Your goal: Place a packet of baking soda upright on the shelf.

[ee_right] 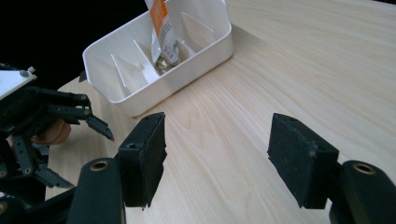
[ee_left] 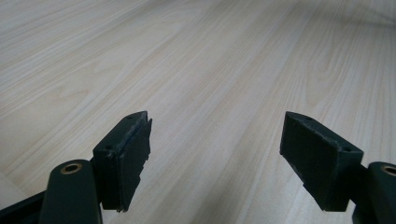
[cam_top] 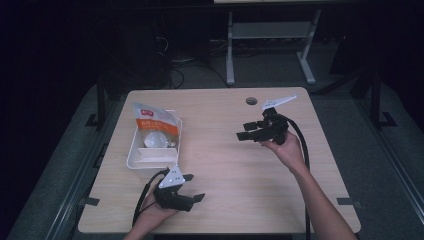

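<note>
A white divided box stands on the left part of the wooden table. An orange and white pouch leans upright inside it, over some small items. My left gripper rests near the table's front edge, just in front of the box, open and pointing right. In the left gripper view its jaws stand wide apart over bare wood. My right gripper hovers at centre right, open, pointing left toward the box. The right gripper view shows its own empty jaws, the box, the pouch and the left gripper.
A round cable hole sits near the table's back edge. Black cables trail from both grippers off the front edge. A white desk frame stands on the dark floor behind the table.
</note>
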The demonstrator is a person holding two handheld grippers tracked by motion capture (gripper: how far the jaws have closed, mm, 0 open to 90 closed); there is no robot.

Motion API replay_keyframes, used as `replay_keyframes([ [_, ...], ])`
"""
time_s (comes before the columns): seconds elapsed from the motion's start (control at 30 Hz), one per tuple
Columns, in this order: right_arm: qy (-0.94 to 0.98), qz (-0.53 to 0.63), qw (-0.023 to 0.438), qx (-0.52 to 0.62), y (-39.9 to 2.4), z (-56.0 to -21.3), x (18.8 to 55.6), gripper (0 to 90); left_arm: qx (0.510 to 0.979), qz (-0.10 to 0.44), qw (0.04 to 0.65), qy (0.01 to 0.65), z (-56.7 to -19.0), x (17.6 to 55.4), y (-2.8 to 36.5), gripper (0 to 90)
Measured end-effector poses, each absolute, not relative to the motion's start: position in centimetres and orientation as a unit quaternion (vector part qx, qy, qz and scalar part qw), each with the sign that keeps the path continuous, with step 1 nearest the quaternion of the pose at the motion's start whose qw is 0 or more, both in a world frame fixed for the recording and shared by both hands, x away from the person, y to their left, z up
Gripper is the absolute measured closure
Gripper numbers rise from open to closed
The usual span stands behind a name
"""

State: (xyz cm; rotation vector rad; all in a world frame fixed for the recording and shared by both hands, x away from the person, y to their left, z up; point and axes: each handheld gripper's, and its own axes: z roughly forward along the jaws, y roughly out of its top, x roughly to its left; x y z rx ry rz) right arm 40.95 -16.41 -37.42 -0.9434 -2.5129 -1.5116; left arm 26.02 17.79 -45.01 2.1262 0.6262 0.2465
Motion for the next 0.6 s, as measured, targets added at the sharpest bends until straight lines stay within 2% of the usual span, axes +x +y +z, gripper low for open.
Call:
replay_keyframes([
  [0.6,-0.806,-0.494,0.034,-0.323,-19.6,-38.1,39.4,33.3,0.856,0.101,0.439,0.253,-45.1,26.1,17.7,23.8],
])
